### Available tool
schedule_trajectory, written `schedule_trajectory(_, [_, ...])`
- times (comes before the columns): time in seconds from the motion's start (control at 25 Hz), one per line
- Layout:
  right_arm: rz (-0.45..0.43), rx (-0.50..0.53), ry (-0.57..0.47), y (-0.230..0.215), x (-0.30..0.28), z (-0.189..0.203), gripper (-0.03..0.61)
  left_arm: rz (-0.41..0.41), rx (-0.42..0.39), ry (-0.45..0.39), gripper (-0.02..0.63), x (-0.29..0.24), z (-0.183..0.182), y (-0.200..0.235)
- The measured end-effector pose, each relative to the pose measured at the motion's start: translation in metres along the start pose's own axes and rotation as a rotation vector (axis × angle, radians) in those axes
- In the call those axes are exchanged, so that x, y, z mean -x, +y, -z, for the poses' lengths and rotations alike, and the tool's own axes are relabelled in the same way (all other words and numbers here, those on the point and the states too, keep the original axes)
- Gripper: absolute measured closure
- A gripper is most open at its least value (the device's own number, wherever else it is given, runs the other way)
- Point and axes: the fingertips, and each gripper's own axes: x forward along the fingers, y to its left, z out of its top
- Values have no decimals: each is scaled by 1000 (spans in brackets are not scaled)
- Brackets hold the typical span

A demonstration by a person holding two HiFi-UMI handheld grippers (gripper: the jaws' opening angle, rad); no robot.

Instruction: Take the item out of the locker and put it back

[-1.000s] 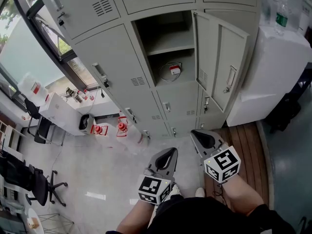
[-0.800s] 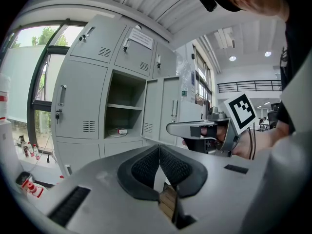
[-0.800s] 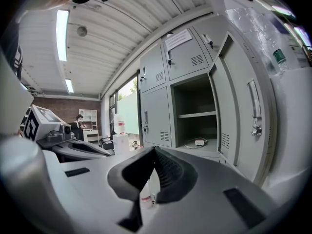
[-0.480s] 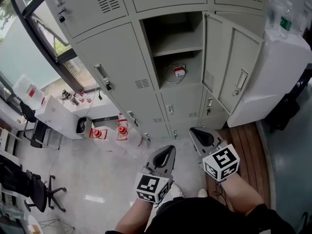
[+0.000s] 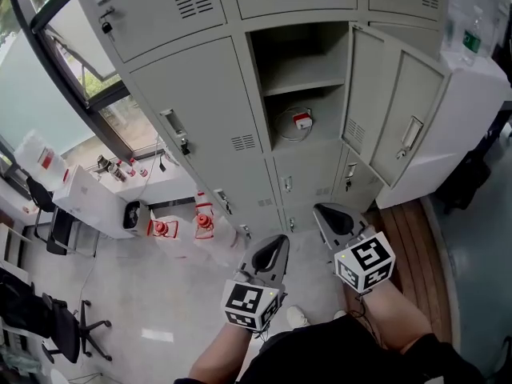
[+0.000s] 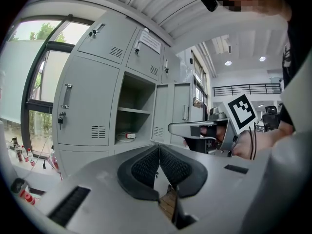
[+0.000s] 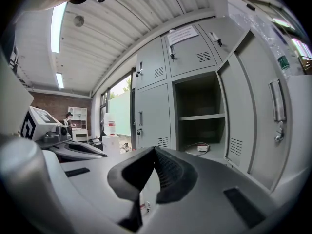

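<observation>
The open locker compartment (image 5: 308, 94) has a shelf, and below it lies the item (image 5: 301, 122), a small white box with a red label and a coiled white cable. The item also shows in the left gripper view (image 6: 127, 136) and the right gripper view (image 7: 199, 148). My left gripper (image 5: 278, 242) is held low in front of the lockers, its jaws shut with nothing between them (image 6: 159, 148). My right gripper (image 5: 322, 212) is beside it, also shut and holding nothing (image 7: 155, 150). Both stand well short of the compartment.
The compartment's door (image 5: 396, 118) stands swung open to the right. A white cabinet (image 5: 468, 110) with bottles on top stands right of the lockers. Red and white objects (image 5: 204, 221) sit on the floor at the lockers' foot. Office chairs (image 5: 48, 318) stand far left.
The lockers have drifted right and slightly down in the head view as the camera shifted. Both grippers stay shut, side by side, in nearly the same place.
</observation>
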Motion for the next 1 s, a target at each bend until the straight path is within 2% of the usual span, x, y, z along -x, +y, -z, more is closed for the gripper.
schedule_trajectory(0.48, [71, -4, -24, -15, -22, -8, 526, 22, -14, -12, 598, -19, -8, 22])
schedule_trajectory(1.0, [68, -12, -42, -68, -55, -18, 526, -20, -36, -9, 597, -83, -27, 40])
